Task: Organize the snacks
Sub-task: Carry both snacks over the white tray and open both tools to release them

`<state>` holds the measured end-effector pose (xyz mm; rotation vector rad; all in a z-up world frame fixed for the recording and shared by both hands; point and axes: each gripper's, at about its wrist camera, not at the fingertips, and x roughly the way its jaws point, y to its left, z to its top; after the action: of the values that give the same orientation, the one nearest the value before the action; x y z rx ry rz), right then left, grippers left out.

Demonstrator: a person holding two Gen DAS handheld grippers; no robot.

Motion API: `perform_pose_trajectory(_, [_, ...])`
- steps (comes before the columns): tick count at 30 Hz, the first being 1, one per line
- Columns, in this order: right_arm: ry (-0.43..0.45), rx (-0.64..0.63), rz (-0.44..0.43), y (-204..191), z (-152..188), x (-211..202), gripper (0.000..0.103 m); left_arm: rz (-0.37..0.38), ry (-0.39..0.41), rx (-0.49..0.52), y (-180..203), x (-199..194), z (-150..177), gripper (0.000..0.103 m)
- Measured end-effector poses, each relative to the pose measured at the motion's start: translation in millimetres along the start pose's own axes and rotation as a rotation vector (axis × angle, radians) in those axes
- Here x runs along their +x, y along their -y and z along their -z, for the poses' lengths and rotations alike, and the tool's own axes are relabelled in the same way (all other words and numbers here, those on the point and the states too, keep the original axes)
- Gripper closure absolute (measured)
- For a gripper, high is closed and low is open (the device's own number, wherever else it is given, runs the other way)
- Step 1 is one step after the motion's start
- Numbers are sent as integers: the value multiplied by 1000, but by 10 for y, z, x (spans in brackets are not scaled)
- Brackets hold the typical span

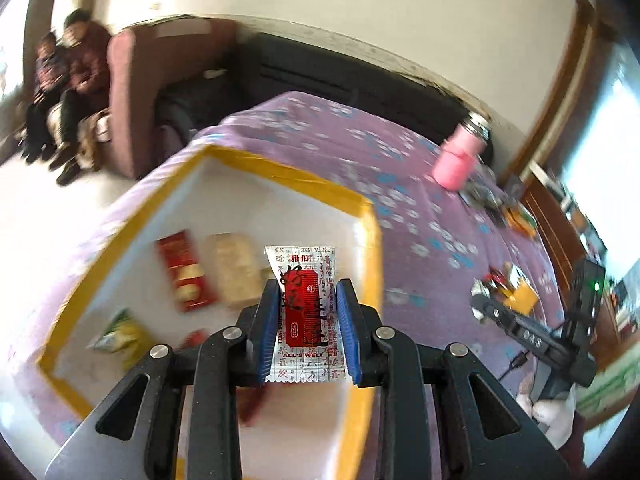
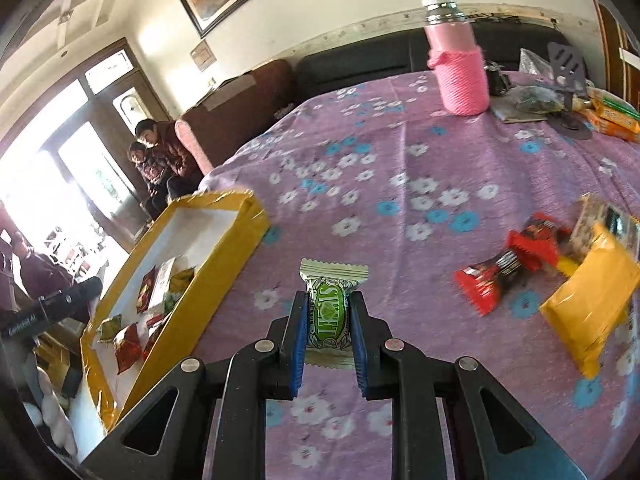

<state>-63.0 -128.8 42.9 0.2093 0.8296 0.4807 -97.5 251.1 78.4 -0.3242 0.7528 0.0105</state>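
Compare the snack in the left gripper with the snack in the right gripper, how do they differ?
The silver and red packet in the left gripper is flat, with a red panel and the words ALL'S WELL; the green packet in the right gripper is smaller and puffier, and reads SWEET. The silver one hangs over the yellow-rimmed tray; the green one is over the purple floral cloth. Both are sealed and clamped between blue pads.

The left gripper point(image 1: 307, 320) is angled downward, its fingers point(image 1: 267, 332) clamped tight. The right gripper point(image 2: 330, 336) is likewise tilted down, fingers point(image 2: 299, 344) pinched together.
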Motion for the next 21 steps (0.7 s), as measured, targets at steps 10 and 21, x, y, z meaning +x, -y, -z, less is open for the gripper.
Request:
perform_pose_trajectory(10, [-75,-133,-92,-908,81,35,83,-22,-10,-61,-439,67,-25,77])
perform_pose_trajectory(21, [-231,-214,-162,-1782,106,658,83,-4,-60,-58,-618,348,-94,77])
